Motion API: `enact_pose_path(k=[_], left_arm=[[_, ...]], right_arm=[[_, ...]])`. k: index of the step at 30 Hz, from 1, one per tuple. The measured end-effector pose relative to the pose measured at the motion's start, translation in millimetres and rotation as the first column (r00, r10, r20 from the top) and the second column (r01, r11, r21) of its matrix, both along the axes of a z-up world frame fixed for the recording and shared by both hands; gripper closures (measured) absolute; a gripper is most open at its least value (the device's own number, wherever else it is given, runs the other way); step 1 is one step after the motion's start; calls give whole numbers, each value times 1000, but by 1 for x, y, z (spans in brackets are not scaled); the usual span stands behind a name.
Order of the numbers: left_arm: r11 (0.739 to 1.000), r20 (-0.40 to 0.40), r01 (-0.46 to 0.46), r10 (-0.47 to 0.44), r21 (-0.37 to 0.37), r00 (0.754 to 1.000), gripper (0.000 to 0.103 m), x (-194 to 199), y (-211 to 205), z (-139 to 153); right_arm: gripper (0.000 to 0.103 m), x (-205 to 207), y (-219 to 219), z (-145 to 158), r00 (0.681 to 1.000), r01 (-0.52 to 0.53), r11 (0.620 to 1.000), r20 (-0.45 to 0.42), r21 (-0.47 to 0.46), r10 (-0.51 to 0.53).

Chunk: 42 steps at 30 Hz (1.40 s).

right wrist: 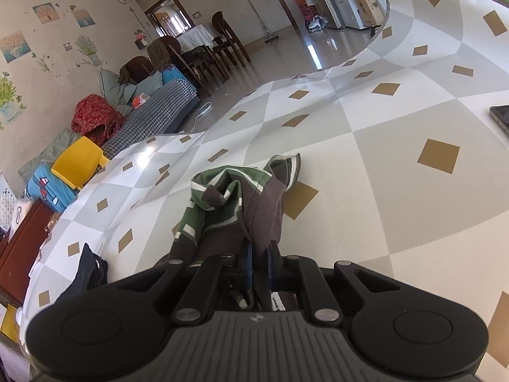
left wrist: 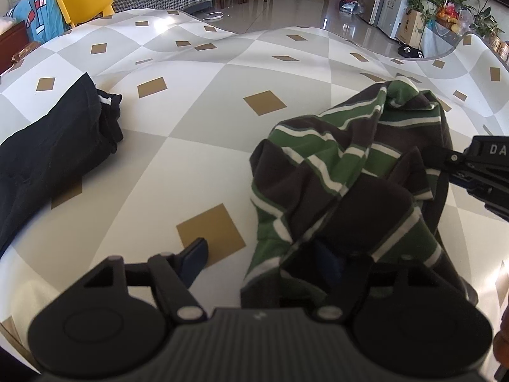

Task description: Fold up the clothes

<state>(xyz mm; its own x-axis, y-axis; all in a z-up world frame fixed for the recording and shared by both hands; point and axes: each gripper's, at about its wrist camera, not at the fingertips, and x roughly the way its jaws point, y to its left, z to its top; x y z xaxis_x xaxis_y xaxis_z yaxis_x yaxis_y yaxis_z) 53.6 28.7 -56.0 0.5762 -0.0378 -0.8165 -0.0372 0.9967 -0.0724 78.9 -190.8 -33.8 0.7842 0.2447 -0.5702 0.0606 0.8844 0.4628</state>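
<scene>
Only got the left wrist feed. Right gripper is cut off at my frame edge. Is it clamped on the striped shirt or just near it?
Observer: Clamped. In the right wrist view the right gripper has its fingers nearly together with brown fabric of the striped shirt pinched between them.
Operator: Any label or collar at that grip?
Observer: A white tag with print shows just behind the fingers, under the gripper body.
Operator: Anything on the table to the right of the shirt? My view stops there.
Observer: Yes, a dark flat phone-like object lies at the right edge of the table, well clear of the shirt.
</scene>
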Motion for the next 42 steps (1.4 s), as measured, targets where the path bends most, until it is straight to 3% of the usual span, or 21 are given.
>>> enact_pose_path(k=[11,18,22,42], left_arm=[[992,-12,-119,120,34,993,34,6,20,-1],[991,-17,-126,127,45,992,31,6,19,-2],[992,-13,-116,117,42,993,26,6,15,-1],[998,58,-66,67,-8,996,16,11,-7,17]], right_arm=[[94,-14,-23,30,993,76,997,85,35,-78],[89,-15,-33,22,994,103,994,37,39,-104],[74,-19,-43,20,991,129,991,23,43,-130],[63,-61,-21,13,994,19,1000,-110,-22,-21]])
